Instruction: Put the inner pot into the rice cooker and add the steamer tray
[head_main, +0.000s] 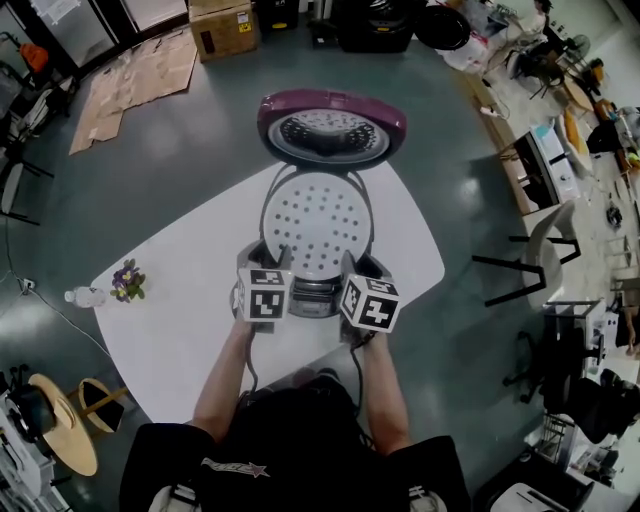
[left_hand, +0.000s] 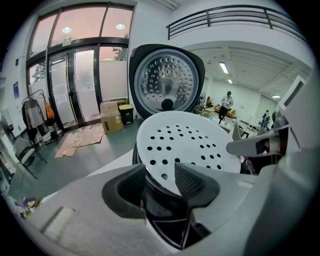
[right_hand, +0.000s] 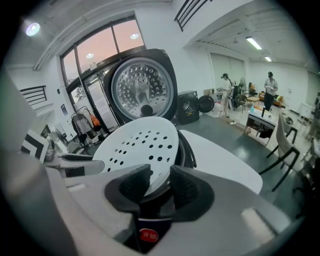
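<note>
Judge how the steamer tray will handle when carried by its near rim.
The steamer tray is probably stiff: held only at its near rim by the left gripper and right gripper, it shows no sag. Likely light, being thin and full of holes. Its smooth surface may slip, so the far edge could dip.

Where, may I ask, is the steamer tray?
Head view centre: the steamer tray is tilted over the rice cooker, near rim held by left gripper and right gripper.

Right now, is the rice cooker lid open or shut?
Open. The lid stands tipped back behind the rice cooker, its dimpled inner plate exposed, beyond the white steamer tray.
</note>
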